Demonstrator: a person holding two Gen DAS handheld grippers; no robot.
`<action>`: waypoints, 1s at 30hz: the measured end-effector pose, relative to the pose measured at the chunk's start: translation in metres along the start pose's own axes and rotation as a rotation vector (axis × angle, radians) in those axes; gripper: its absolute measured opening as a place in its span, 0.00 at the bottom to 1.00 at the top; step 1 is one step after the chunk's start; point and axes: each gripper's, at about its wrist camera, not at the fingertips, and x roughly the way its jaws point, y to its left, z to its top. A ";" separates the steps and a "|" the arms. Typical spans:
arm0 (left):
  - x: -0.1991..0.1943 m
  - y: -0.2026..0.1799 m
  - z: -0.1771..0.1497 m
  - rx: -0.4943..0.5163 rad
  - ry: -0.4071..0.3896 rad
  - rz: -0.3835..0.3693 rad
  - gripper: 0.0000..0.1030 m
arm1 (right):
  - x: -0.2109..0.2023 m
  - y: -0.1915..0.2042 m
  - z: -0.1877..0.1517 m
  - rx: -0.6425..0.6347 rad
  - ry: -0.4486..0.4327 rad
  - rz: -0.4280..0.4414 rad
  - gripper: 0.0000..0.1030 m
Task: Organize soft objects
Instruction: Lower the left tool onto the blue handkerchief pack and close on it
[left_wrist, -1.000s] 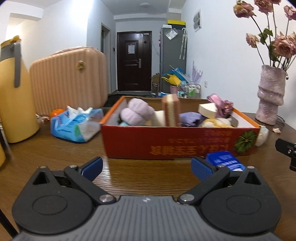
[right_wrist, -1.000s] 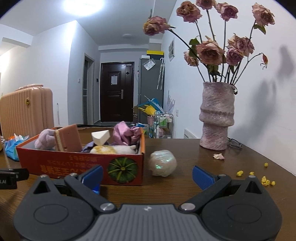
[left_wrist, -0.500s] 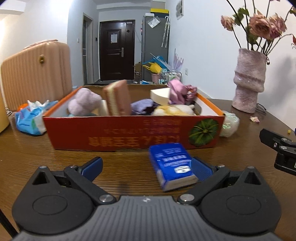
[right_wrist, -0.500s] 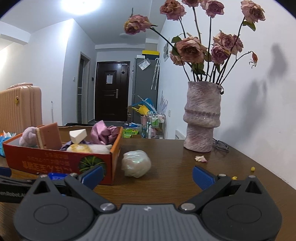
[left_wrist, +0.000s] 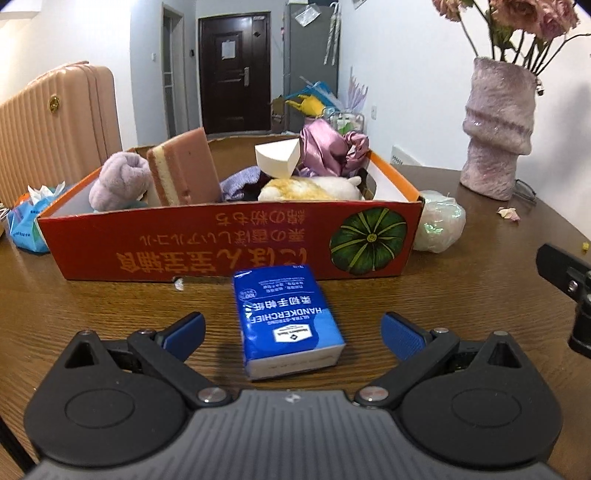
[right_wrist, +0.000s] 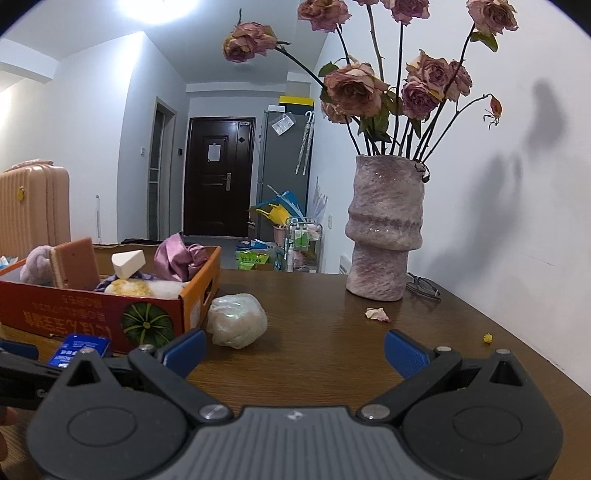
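Moved: left claw (left_wrist: 291, 330) swung over until blue tissue pack (left_wrist: 286, 319) lies between its spread fingers | right claw (right_wrist: 293, 349) spread wide, empty | box (left_wrist: 229, 240) just behind pack

From my left wrist view, the blue tissue pack (left_wrist: 286, 319) lying on the surface reads "HANDKERCHIEF" in white, upside down to me, with a smaller line above it that looks like "ULTRA-STRONG", a row of Chinese characters, and a small round "100" mark. The red cardboard box (left_wrist: 229, 243) behind it carries rows of yellow East Asian script, also inverted, beside a green pumpkin picture; I can't read it reliably.
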 end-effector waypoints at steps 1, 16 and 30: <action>0.002 -0.001 0.001 -0.005 0.007 0.001 1.00 | 0.000 -0.001 0.000 0.000 0.001 -0.001 1.00; 0.008 0.007 0.005 -0.021 0.044 -0.045 0.53 | 0.005 -0.001 -0.002 -0.010 0.021 0.000 1.00; -0.002 0.038 0.014 -0.039 -0.028 -0.051 0.52 | 0.026 0.000 0.003 -0.027 0.031 0.038 1.00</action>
